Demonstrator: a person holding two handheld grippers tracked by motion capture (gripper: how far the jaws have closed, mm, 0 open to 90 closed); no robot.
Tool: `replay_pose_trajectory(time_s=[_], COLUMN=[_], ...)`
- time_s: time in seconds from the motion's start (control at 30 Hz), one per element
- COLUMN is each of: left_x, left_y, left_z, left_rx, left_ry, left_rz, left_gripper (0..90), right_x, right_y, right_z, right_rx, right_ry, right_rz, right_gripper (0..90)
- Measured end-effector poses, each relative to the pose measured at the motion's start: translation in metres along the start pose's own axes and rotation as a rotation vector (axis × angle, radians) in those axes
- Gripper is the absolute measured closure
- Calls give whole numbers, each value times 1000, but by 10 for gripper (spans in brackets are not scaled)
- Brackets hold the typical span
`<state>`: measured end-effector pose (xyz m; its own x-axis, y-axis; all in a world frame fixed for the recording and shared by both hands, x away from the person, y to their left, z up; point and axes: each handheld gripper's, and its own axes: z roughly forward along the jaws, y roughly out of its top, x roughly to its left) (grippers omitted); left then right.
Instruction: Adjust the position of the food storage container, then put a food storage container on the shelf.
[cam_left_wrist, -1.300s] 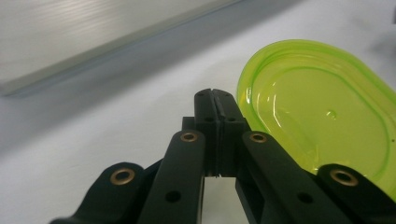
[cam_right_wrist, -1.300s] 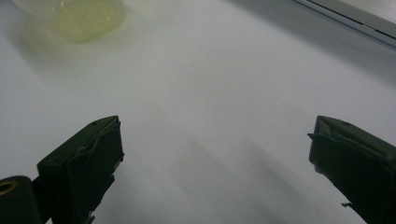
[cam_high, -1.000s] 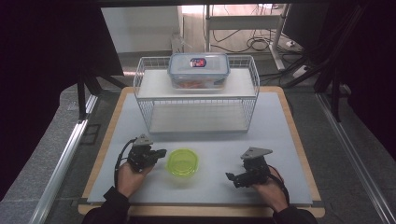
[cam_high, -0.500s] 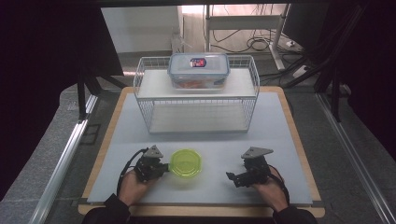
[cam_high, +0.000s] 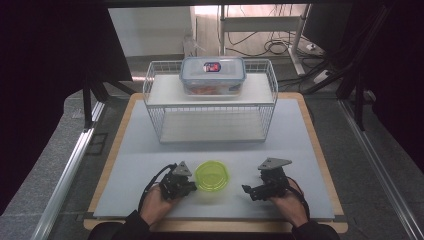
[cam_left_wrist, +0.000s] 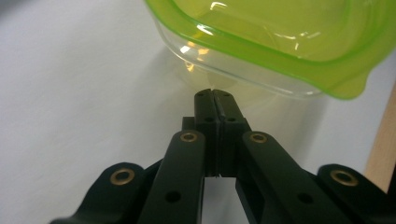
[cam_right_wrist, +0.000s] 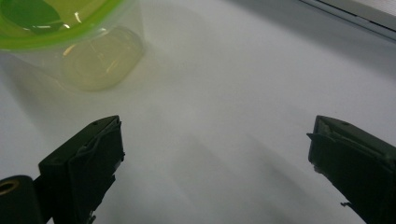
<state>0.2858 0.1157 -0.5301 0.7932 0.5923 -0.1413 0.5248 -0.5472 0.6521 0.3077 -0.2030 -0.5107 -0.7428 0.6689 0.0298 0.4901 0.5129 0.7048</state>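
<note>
I judge this barely begun — the green-lidded container (cam_high: 212, 175) sits untouched on the white mat (cam_high: 300, 130) between my hands, my left gripper (cam_high: 186, 184) pressed together just beside its wall, my right gripper (cam_high: 250, 190) spread wide, nothing gripped yet.

Dim, dark-edged high view; bright, glare-flecked, softly blurred close-ups.
</note>
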Motion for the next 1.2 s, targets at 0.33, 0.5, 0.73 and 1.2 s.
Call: replay_pose_trajectory(time_s=[0.33, 0.5, 0.73, 1.2], left_x=[5, 9, 8, 11], left_y=[-4, -12, -23, -38], left_z=[-18, -34, -44, -43], left_rx=[-35, -97, -142, -157], left_ry=[91, 125, 121, 127], left_rz=[-12, -38, -51, -27], left_gripper=[749, 541, 284, 84], right_x=[1, 1, 0, 2], right_y=[0, 1, 1, 5], right_z=[0, -1, -3, -6], right_rx=[-2, -16, -31, -70], right_ry=[5, 20, 31, 9], right_rz=[5, 17, 27, 28], right_gripper=[33, 46, 47, 3])
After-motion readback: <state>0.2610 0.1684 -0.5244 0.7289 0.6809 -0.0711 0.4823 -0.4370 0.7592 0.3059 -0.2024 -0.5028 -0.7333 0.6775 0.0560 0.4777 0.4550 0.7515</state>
